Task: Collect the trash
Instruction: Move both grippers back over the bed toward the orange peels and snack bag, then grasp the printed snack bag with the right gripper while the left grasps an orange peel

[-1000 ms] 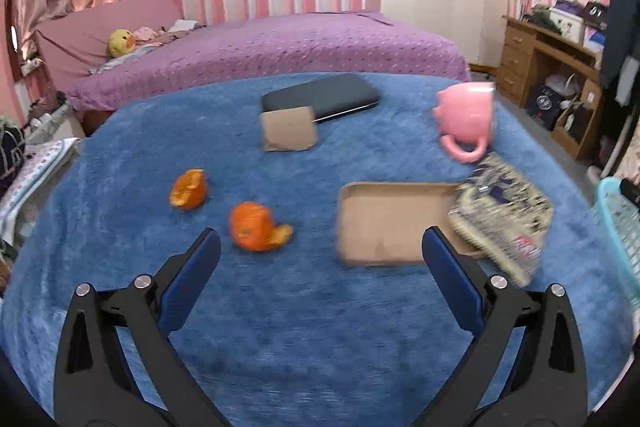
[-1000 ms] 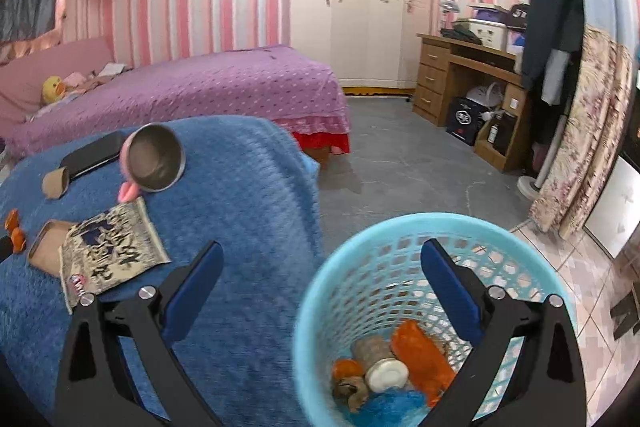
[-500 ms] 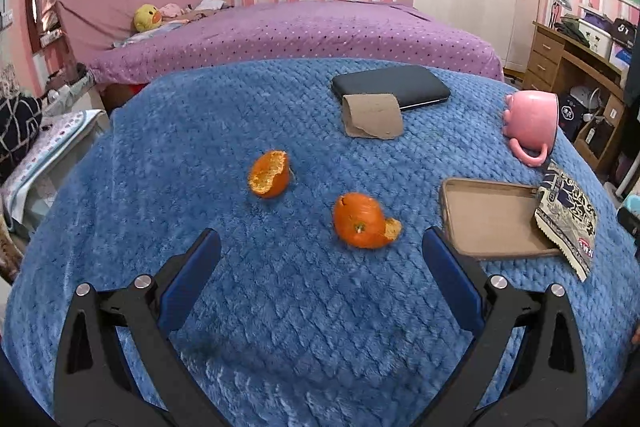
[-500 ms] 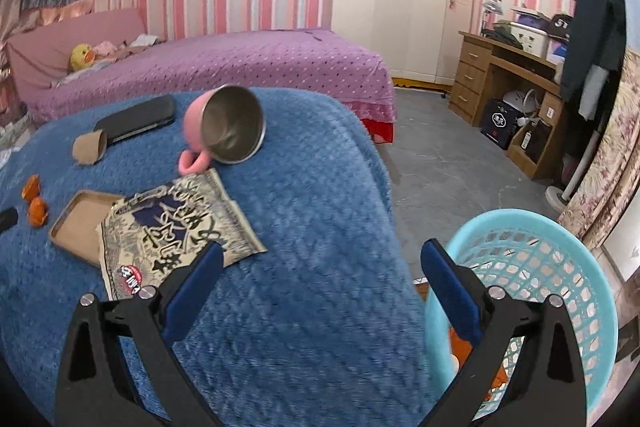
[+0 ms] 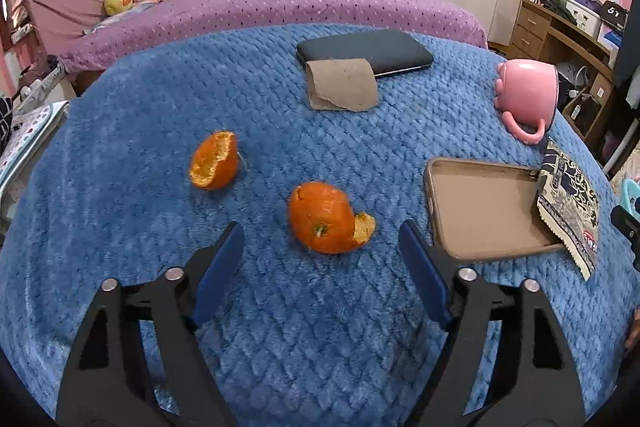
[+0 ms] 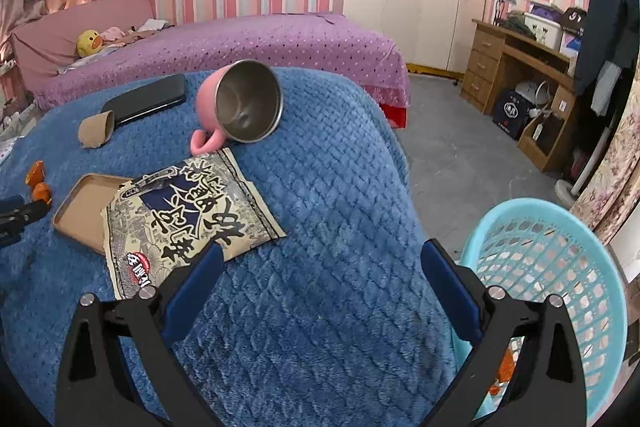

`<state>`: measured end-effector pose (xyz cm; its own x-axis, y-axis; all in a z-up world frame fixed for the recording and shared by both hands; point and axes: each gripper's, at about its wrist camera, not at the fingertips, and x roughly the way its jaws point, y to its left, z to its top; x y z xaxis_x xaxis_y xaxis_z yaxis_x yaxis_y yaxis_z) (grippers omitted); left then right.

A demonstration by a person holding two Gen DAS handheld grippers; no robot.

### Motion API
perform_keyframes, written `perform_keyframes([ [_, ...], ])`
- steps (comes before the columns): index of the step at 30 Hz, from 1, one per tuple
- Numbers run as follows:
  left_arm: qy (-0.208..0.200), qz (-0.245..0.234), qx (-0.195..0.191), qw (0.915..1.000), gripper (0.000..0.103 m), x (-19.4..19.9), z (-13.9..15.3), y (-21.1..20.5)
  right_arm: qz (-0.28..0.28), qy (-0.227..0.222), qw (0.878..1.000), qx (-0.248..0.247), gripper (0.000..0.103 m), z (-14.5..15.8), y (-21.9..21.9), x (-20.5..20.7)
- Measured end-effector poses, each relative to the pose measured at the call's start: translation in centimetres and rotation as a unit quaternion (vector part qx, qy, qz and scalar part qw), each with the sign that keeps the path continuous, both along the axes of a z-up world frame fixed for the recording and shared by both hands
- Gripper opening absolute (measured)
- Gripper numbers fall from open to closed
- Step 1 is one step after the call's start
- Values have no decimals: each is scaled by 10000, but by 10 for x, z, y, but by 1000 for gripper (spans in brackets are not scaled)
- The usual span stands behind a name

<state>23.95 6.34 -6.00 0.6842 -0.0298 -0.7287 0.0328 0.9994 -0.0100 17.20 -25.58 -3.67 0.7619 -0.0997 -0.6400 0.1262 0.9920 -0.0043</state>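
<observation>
Orange peel (image 5: 326, 219) lies just ahead of the left claw (image 5: 320, 259), jaws apart, just been closing; right claw (image 6: 320, 279) apart, empty.

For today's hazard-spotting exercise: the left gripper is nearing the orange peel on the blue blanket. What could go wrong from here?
1. The left gripper, jaws just narrowing with nothing between them, may snag the plush blanket rather than the curled orange peel.
2. The peel may be crushed or slip free.
3. The right-hand finger could nudge the phone case.

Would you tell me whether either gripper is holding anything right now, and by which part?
Nothing is held: the left gripper stands open before the orange peel, and the right gripper is open.
</observation>
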Motion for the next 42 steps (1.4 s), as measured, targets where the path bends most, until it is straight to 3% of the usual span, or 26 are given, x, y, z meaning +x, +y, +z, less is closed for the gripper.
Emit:
perform_keyframes([
  [7,101,-42,14,9999,56,6,-4,-6,274,84,9988,398,97,-1,10,22],
  [12,138,-9,-103,9999,55,7,-6,-1,498,264,9973,467,94,-9,25,42],
  [15,160,3,-141,9998,55,10,-7,-1,665,418,9953,558,77,-13,32,48],
  [17,171,7,-141,9998,56,11,-8,-1,829,404,9937,634,58,-14,36,49],
  [19,164,10,-154,9997,55,11,-8,-1,893,360,9932,655,48,-13,38,48],
  [20,151,10,-176,9997,55,11,-8,-1,915,346,9928,699,36,-13,38,48],
  [23,124,51,-276,9995,51,9,-7,3,941,268,9916,851,27,-12,34,45],
  [31,63,120,-386,9992,35,9,-6,7,905,-105,9926,807,25,3,22,27],
  [42,-5,107,-307,9995,30,7,-4,5,748,-176,9927,931,25,7,-6,19],
])
